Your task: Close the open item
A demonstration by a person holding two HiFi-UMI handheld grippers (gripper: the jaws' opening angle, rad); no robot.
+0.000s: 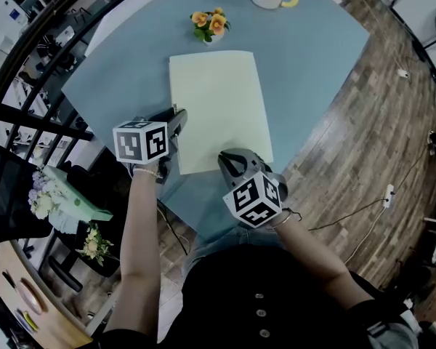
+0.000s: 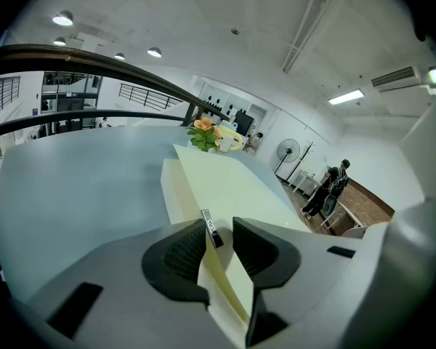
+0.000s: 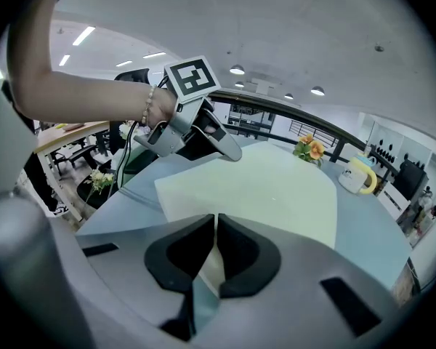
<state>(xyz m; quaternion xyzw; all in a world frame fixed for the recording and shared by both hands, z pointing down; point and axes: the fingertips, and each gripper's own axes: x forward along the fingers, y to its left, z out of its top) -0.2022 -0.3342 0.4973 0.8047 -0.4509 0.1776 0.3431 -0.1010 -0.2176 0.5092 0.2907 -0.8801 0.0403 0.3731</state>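
both claws gripping, forearms reaching forward and down

the left claw (image 1: pixel 180 116) tilts downward, jaws partly apart and pressed on a corner of the pale folder (image 1: pixel 216 100). the right claw (image 1: pixel 225 158) tilts down too, jaws almost together on the folder's thin near corner. the bare left forearm (image 1: pixel 142 246) runs straight out.

A pale folder (image 2: pixel 225 180) is seen gripped by its raised edge between the jaws of the hand-held gripper (image 2: pixel 219 233) on a blue bench (image 2: pixel 80 187); flowers (image 2: pixel 203 133) and a mug (image 2: pixel 231 141) are set beyond it.
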